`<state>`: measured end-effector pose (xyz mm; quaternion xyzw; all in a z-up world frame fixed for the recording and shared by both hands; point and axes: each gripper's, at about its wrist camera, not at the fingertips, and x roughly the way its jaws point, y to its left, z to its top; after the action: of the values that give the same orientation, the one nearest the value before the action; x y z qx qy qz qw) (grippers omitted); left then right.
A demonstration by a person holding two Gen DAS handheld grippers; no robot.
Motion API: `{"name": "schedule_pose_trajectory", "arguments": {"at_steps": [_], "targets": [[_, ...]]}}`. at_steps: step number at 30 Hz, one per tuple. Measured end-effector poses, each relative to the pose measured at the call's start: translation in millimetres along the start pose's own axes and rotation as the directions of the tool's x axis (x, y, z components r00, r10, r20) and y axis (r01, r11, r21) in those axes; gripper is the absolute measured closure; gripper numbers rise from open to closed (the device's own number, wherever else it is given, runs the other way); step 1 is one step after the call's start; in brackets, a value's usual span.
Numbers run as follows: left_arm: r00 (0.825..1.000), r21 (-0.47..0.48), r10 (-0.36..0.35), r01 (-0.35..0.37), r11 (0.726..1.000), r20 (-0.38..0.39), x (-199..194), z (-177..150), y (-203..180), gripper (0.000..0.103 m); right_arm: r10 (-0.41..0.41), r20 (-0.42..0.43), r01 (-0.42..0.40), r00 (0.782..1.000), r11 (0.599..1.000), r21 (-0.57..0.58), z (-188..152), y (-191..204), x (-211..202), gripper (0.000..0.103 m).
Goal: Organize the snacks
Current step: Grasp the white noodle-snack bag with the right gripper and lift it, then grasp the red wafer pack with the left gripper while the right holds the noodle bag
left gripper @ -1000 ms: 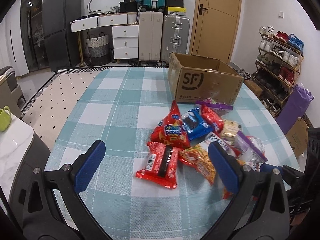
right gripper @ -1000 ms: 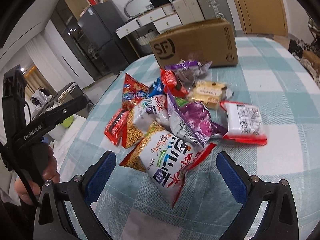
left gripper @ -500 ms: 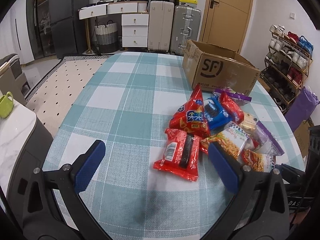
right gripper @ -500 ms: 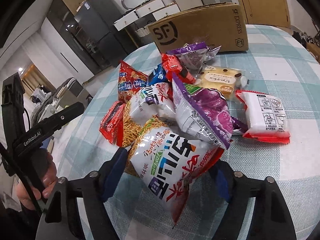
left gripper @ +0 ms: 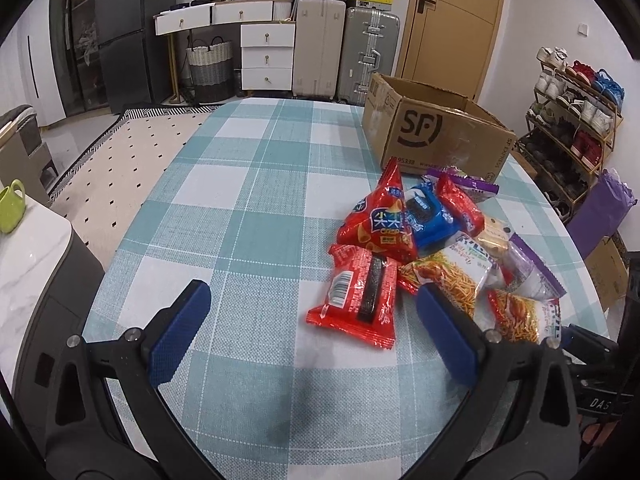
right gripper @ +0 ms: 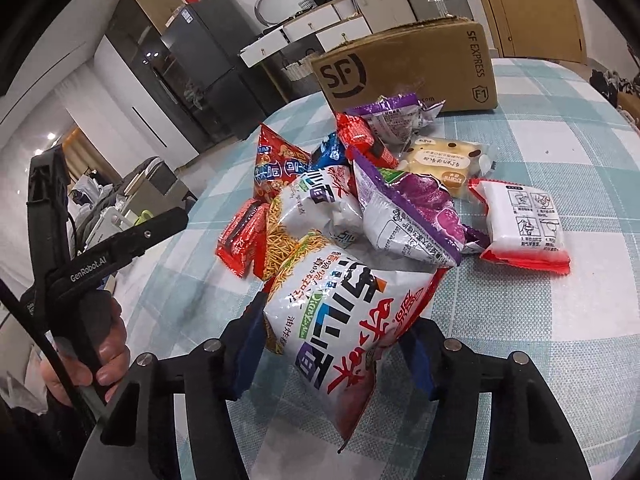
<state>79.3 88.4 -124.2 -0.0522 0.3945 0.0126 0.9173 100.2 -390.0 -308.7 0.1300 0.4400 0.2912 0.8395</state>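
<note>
Crinkly white noodle bag point(right gripper: 340, 320) at lower centre sits between right tool point(right gripper: 334, 354) pads, jaws closing, contact seemingly made; left tool point(left gripper: 310, 336) gapes empty above desk point(left gripper: 240, 200), waiting; cardboard box point(left gripper: 436, 136) upper right likely destination.

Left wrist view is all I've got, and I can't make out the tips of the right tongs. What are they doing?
Observer: The right tongs are closing on a white-and-red noodle snack bag, the snack nearest them. It sits between the pads.
Operator: Is anything resting on that bag?
Observer: Yes, a purple-and-white bag leans over its far edge.
Operator: Are any snacks hidden from me?
Observer: One white packet with red edges lies flat to the right of the purple-and-white bag.
</note>
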Motion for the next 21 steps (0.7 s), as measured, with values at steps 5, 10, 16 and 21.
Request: {"name": "schedule_pose_trajectory", "arguments": {"at_steps": [5, 10, 16, 21], "targets": [[1.000, 0.001, 0.011, -0.011, 1.000, -0.007, -0.3, -2.1, 2.2, 0.000, 0.020, 0.043, -0.019, 0.999, 1.000, -0.025, 1.7, 6.9, -17.8, 0.042], [0.999, 0.001, -0.002, 0.002, 1.000, -0.044, 11.3, -3.4, 5.3, 0.000, 0.026, 0.103, -0.021, 0.994, 0.999, -0.048, 3.7, 13.0, -45.2, 0.042], [0.998, -0.019, -0.025, 0.024, 1.000, -0.059, 20.8, -5.2, 11.5, 0.001, 0.022, 0.171, -0.011, 0.985, 0.998, -0.067, 3.6, 18.0, -80.9, 0.042], [0.997, 0.004, -0.029, 0.029, 1.000, -0.075, 25.6, -6.8, 5.9, 0.001, 0.013, 0.215, 0.002, 0.977, 0.997, -0.073, 1.1, 19.6, -103.1, 0.042]]}}
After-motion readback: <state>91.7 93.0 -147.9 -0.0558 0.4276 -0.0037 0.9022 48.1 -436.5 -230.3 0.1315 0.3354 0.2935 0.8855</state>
